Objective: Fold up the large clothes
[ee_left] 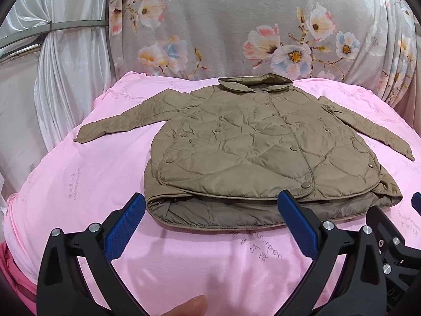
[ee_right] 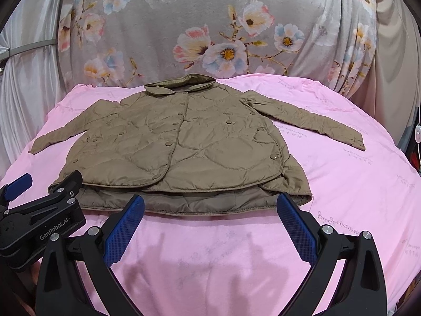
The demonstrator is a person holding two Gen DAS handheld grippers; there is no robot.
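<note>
The left claw [ee_left: 211, 204] hangs with its blue pads wide apart, gripping nothing, just short of the near hem of the quilted jacket [ee_left: 263, 142]. The right claw [ee_right: 210, 205] is spread the same way, empty, at the hem's right part. The olive-brown jacket lies flat, front up and snapped shut, collar at the far side, both sleeves stretched outward on the pink sheet [ee_right: 355, 184]. A floral cloth [ee_left: 236, 18] hangs behind.
</note>
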